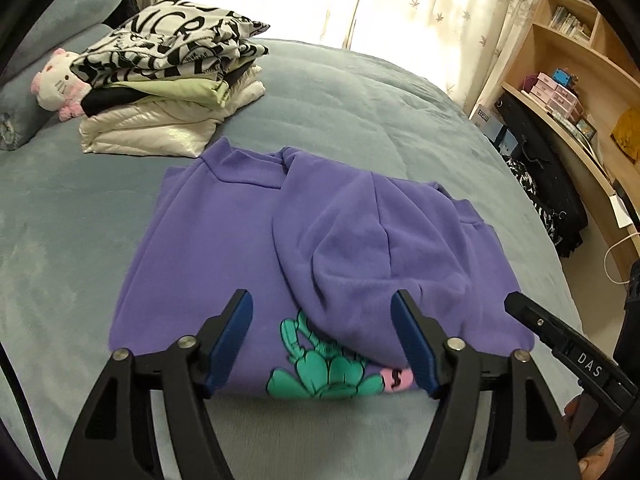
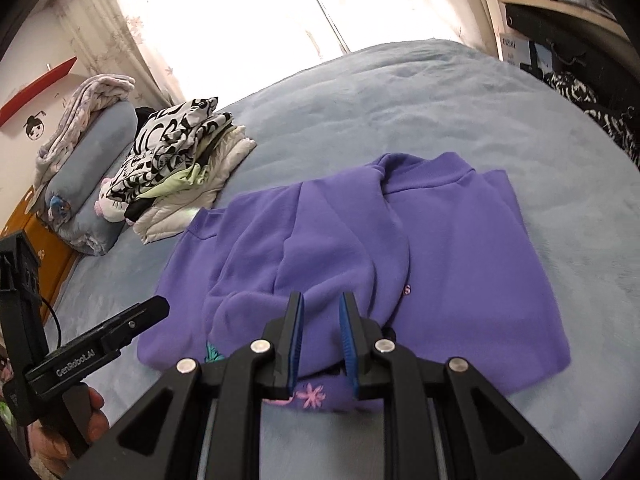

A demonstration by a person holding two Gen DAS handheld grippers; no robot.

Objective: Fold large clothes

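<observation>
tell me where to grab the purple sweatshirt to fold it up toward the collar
Take the purple fleece sweatshirt by its near folded edge, at the two near corners, coming in from the near side. The ribbed collar lies at the far end and the body lies flat on the blue-grey blanket, so that edge can be lifted and carried over. The bunched sleeve on top may slide.

Home bedroom: bed w/ blue-grey plush blanket (image 1: 360,112), folded clothes stack (image 1: 168,80) far left, plush toy (image 1: 60,80) beside it, floral curtains (image 1: 440,8) at far window, wooden bookshelf (image 1: 568,64) right.
</observation>
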